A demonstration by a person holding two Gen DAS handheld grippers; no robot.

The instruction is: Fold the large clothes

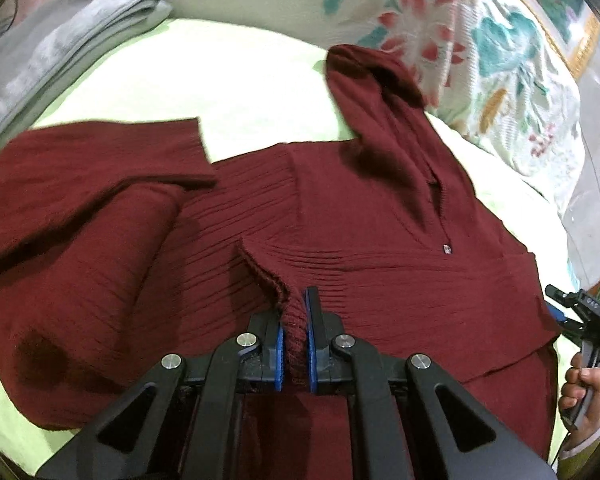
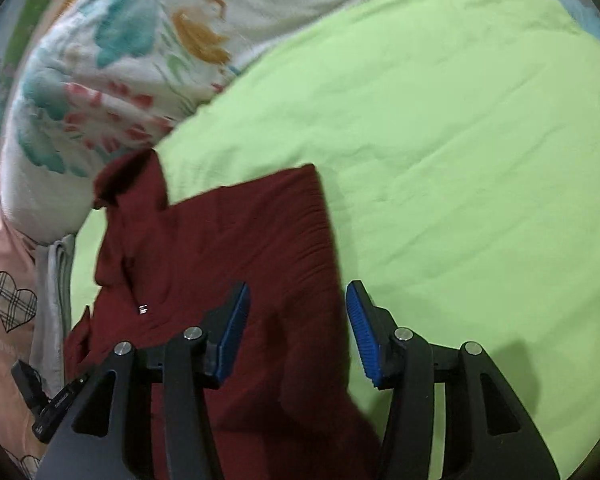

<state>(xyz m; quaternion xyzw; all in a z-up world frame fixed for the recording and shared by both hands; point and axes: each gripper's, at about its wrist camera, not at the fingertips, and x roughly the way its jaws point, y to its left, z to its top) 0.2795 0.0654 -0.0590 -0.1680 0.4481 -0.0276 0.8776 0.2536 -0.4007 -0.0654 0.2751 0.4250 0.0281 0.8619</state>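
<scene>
My left hand-held gripper [image 1: 296,320] clamps the maroon sweater's [image 1: 380,216] ribbed edge.
Right hand-held gripper [image 2: 298,328] gapes over it; only the left view shows the grey towel [image 1: 60,52].

The sweater [image 1: 340,216] lies spread on the bed [image 1: 228,92], one sleeve [image 1: 100,160] folded across its left part and the hood [image 1: 380,92] reaching back toward the quilt [image 1: 480,40] behind. A folded cloth [image 1: 60,48] lies at the bed's far left, apart from the sweater
</scene>
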